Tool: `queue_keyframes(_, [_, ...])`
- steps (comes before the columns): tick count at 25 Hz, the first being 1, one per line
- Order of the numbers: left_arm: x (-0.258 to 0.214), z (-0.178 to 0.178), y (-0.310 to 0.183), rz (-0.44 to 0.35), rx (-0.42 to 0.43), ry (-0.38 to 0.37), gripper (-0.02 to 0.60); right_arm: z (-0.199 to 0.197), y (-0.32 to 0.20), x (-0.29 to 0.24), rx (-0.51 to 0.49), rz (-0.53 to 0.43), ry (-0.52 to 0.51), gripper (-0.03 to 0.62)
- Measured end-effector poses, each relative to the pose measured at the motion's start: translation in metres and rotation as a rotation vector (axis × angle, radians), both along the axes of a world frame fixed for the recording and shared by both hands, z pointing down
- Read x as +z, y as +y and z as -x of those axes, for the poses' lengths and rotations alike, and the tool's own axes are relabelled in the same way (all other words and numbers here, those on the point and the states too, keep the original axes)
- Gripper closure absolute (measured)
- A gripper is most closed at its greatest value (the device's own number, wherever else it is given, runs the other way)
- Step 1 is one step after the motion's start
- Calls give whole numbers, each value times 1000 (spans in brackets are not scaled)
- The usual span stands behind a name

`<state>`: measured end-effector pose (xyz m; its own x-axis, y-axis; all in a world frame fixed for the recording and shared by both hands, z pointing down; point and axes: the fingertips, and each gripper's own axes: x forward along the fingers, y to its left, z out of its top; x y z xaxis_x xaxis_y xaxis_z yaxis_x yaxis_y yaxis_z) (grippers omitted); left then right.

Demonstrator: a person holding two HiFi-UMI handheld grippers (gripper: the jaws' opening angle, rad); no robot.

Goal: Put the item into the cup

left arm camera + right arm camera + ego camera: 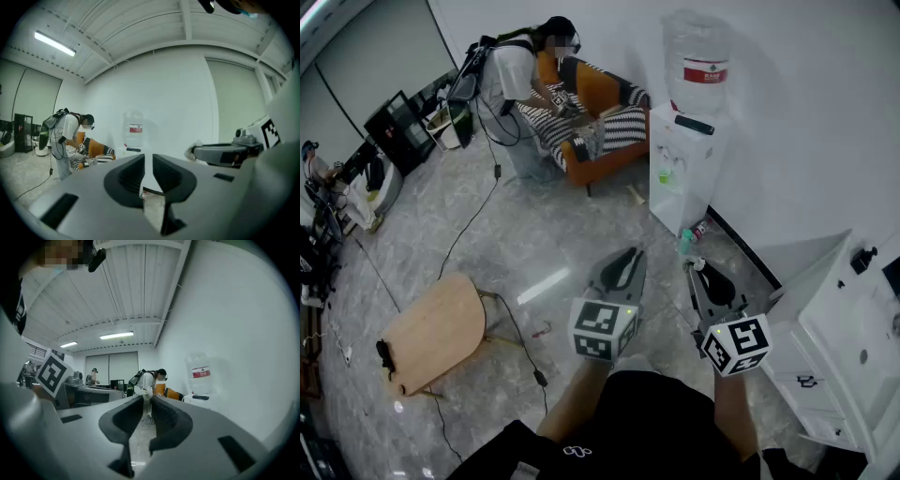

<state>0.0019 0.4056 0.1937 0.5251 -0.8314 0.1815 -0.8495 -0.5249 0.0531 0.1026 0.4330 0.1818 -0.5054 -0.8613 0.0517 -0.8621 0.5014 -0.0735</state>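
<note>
I see no cup or item that I can name for sure. Both grippers hang in mid-air over the grey marble floor [534, 234]. My left gripper [631, 253] points toward the far wall, its jaws drawn to a thin slit with nothing in it [148, 161]. My right gripper [694, 266] is beside it and also narrowed to a slit, with only the room showing through [147, 401]. A small white bit [193, 151] shows at its tip; I cannot tell what it is. A small green thing [685, 243] stands on the floor just beyond.
A white water dispenser [682, 178] with a big bottle [697, 56] stands against the wall ahead. A person [514, 80] bends over an orange armchair [605, 141]. A low wooden table [436, 333] and cables lie to the left. A white cabinet [839, 352] is at the right.
</note>
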Motion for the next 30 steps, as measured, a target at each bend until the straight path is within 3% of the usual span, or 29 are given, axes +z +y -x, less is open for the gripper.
queue_keyframes(14, [-7,-31,-6,-35,44,-6,525,-19,-11,3,27,1,-2,531])
queue_keyframes(30, [0,-28,-36,-20,-1,-6,525,-50,-38,14,48,27,-52,530])
